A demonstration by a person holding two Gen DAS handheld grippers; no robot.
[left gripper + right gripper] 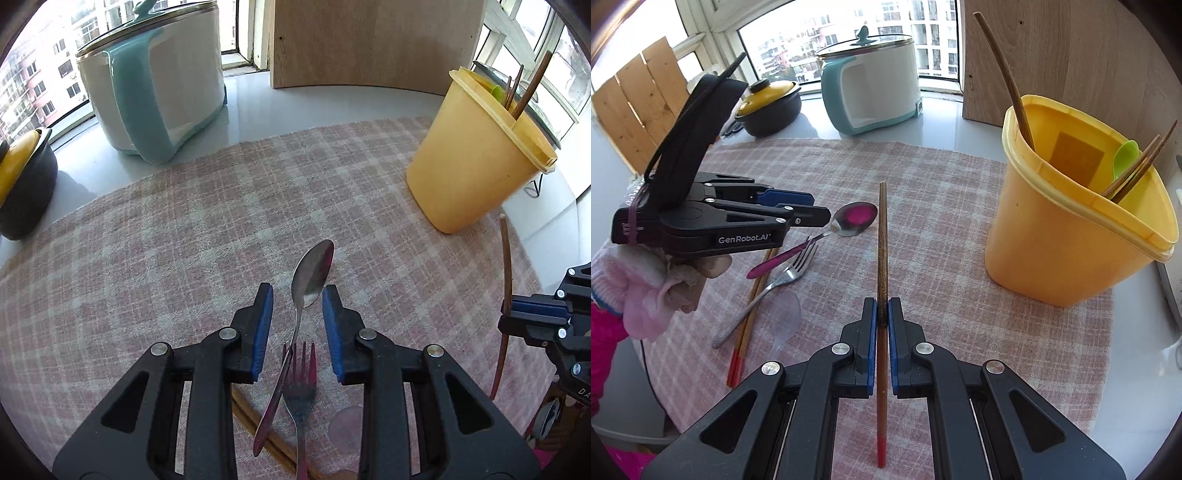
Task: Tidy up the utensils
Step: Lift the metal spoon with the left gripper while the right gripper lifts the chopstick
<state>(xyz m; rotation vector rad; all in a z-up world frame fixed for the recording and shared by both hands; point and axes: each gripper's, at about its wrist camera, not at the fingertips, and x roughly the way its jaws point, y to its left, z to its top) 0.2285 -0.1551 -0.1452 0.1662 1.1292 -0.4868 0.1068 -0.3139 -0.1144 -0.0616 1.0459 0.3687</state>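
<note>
A: Left wrist view first. We see the left tongs spread, blue pads either side of the polished steel spoon, which lies on the pink-and-white checked cloth covering the surface. No pad presses the spoon yet. Its handle crosses the tines of the steel fork, and a brown pair of chopsticks runs beneath both.

B: Agreed. At the far right stands the tall yellow plastic holder, sticks and a green spoon already inside. The right tongs show at the frame edge, a thin brown stick through them.

A: Right wrist view. We note the right tongs pressed together, pinching one red-tipped wooden chopstick that points forward over the cloth. The yellow holder sits close to the right.

B: And the left tongs hover over the spoon bowl, held by a hand in a pale fluffy sleeve. A clear plastic spoon lies by the fork.

A: Step in hand, as we judge it: chopstick ready for delivery, spoon about to be gripped.

B: Next calls for tilting the chopstick upright over the holder's mouth before letting go, and for closing on the spoon's neck without dragging the fork along.
</note>
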